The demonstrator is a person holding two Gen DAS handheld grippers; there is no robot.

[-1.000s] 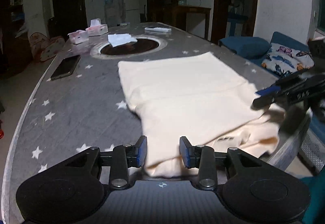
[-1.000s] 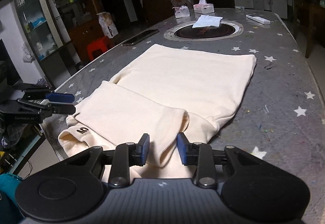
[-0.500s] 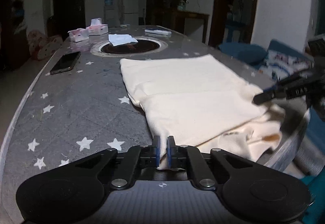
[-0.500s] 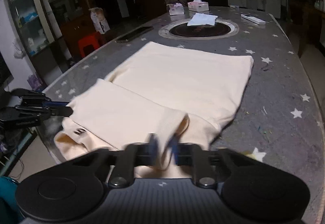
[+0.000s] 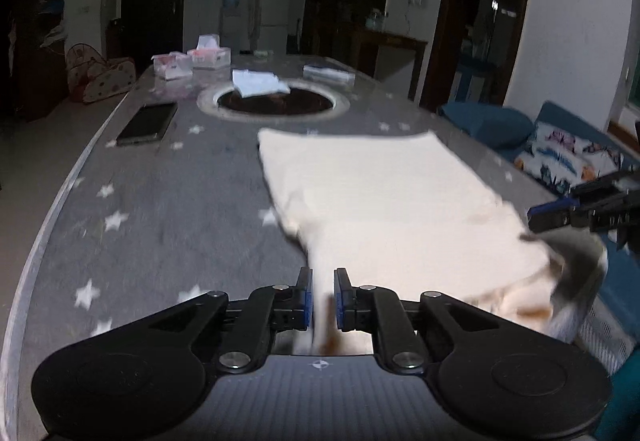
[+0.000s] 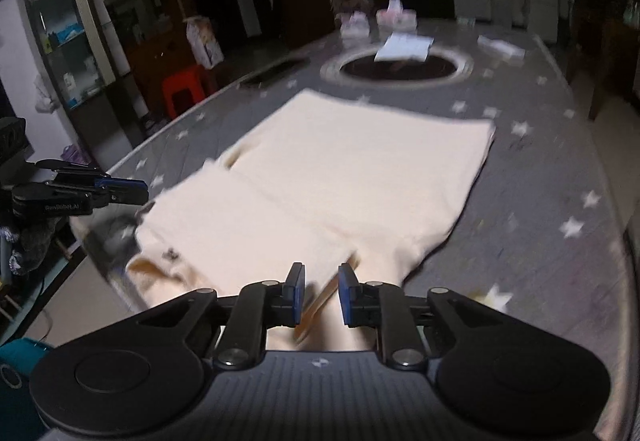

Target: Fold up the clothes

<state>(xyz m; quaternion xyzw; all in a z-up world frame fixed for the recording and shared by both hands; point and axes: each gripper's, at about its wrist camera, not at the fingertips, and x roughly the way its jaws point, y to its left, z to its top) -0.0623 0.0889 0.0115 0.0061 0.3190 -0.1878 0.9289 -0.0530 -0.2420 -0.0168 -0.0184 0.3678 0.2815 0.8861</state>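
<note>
- Cream garment [image 5: 384,201] lies half-folded on a star-patterned table [image 5: 160,225].
- Left gripper [image 5: 323,297] pinches its near edge.
- Right gripper [image 6: 321,293] pinches another corner.

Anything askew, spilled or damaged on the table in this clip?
Nothing spilled or torn. The cream garment has its near end bunched and hanging over the table edge, not flat. That fits both grippers, left and right, gripping its near hem. A white cloth overlaps the round inset's rim.
</note>
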